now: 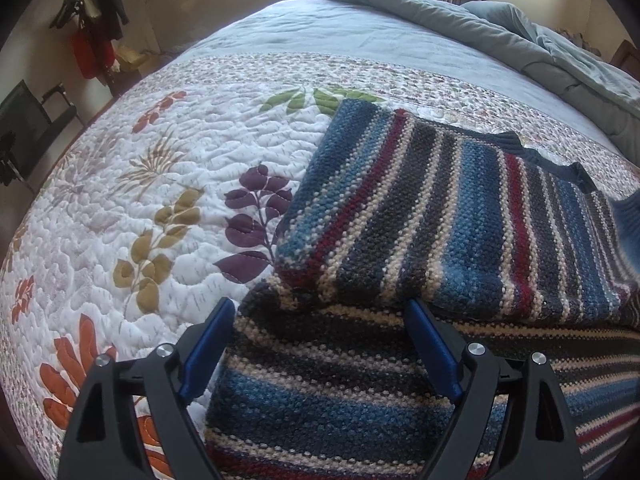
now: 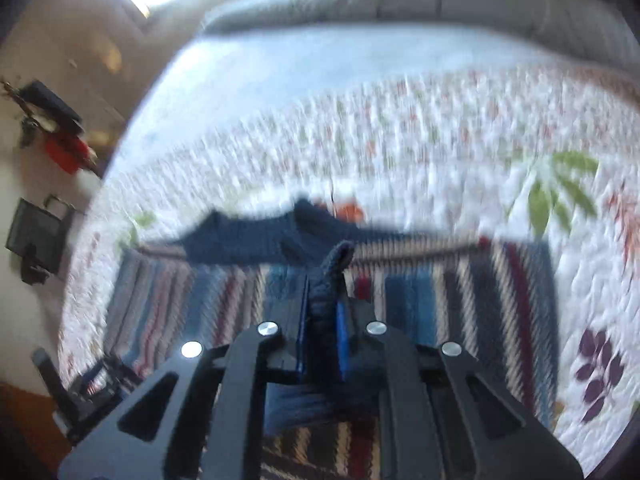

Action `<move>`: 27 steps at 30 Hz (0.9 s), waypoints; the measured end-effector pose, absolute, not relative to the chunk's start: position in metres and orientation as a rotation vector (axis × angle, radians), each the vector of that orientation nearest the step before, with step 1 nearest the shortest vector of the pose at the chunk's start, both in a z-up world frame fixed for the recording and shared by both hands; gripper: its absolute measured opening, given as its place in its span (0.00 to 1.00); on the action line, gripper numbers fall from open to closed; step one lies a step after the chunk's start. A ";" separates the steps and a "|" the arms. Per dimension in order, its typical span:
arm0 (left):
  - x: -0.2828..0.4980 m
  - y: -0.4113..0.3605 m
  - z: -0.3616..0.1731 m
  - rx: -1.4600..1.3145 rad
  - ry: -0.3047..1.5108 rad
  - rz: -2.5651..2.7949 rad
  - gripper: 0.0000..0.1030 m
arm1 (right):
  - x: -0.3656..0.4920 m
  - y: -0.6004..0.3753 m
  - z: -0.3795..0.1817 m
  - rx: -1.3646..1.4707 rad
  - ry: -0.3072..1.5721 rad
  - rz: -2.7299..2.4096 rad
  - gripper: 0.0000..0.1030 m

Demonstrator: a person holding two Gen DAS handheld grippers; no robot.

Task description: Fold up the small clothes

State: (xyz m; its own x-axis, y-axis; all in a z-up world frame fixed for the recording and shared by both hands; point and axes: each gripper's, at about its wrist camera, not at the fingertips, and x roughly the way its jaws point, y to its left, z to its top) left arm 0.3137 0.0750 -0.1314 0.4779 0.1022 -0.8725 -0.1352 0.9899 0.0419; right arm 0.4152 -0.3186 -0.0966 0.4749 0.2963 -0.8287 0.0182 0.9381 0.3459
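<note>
Left gripper (image 1: 320, 344) hangs low over the bed with its blue-padded jaws spread wide and nothing between them. Right under and ahead of it lies the striped knit sweater (image 1: 460, 216), blue, dark red, cream and charcoal, partly folded: one panel is doubled over and sits just beyond the fingertips, while a lower layer runs beneath the jaws with its stripes going crosswise. The navy ribbed collar (image 1: 556, 160) shows at the far right edge of the folded part. To the gripper's left the leaf-patterned quilt (image 1: 132, 184) is bare, and a grey-blue duvet (image 1: 520, 40) is bunched up at the far end.

From the right wrist the picture is smeared with motion, so fine detail is lost. Right gripper (image 2: 324, 316) has its jaws drawn nearly together, pinching a dark navy ribbed strip (image 2: 334, 272) of the sweater that pokes up past the fingertips; whether that is cuff, hem or collar I cannot tell. Beyond it the sweater's body (image 2: 420, 292) spreads flat on the quilt (image 2: 400, 140), its navy collar band (image 2: 248, 236) further ahead.

I'd judge this as mid-fold, the right side carrying an edge across. Next, it looks like the carried edge needs laying squarely over the body, with the free left gripper steadying or smoothing the layers so they don't drag.
</note>
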 end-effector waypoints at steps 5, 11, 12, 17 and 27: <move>0.314 0.073 -0.138 -0.028 1.077 0.160 0.87 | 0.421 -0.334 -0.146 0.313 1.231 0.011 0.11; 0.314 0.073 -0.138 -0.030 1.080 0.159 0.87 | 0.400 -0.338 -0.142 0.347 1.190 0.049 0.40; 0.314 0.073 -0.138 -0.031 1.080 0.158 0.87 | 0.394 -0.339 -0.137 0.331 1.190 0.052 0.48; 0.312 0.070 -0.137 -0.025 1.079 0.160 0.87 | 0.371 -0.339 -0.136 0.346 1.238 0.128 0.48; 0.313 0.067 -0.140 -0.032 1.079 0.141 0.90 | 0.356 -0.346 -0.142 0.263 1.258 0.097 0.08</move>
State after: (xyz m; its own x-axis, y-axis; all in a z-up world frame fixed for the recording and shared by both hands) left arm 0.3129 0.0667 -0.1400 0.4643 0.0993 -0.8801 -0.1302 0.9906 0.0430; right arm 0.3564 -0.3457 -0.1423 0.3085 0.2158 -0.9264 0.0714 0.9659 0.2488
